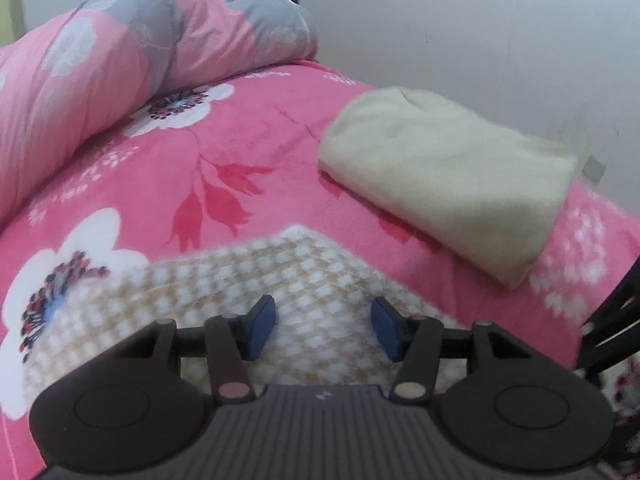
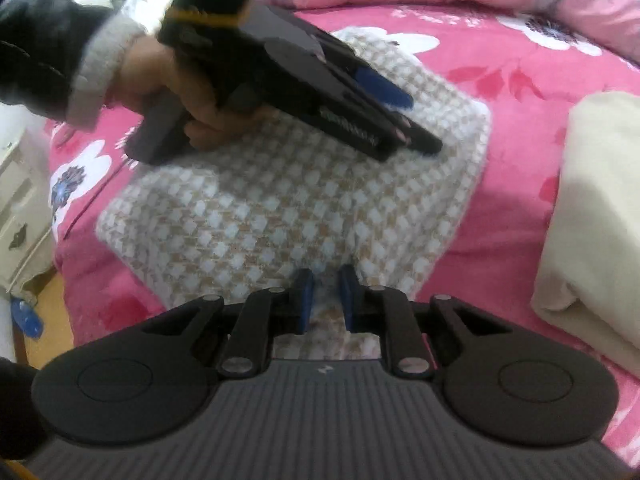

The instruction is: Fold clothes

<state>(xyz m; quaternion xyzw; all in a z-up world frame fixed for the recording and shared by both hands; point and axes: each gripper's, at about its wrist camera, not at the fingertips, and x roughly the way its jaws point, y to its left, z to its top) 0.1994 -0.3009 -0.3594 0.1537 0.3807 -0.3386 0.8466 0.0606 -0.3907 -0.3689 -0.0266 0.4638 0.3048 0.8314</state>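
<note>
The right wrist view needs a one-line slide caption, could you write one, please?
Right tongs pinch the checked garment's near edge on the pink floral bedspread; left tongs hover above it.

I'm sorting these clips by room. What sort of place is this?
Most likely a bedroom: a bed under a pink floral blanket, a rolled duvet at its far side, and white drawers beside it.

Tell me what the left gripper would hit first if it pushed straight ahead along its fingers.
Most likely the checked beige-and-white garment, which lies right beneath and ahead of the open left gripper. Beyond it comes the pink floral blanket. Depth is hard to judge, but nothing else shows in that line.
</note>
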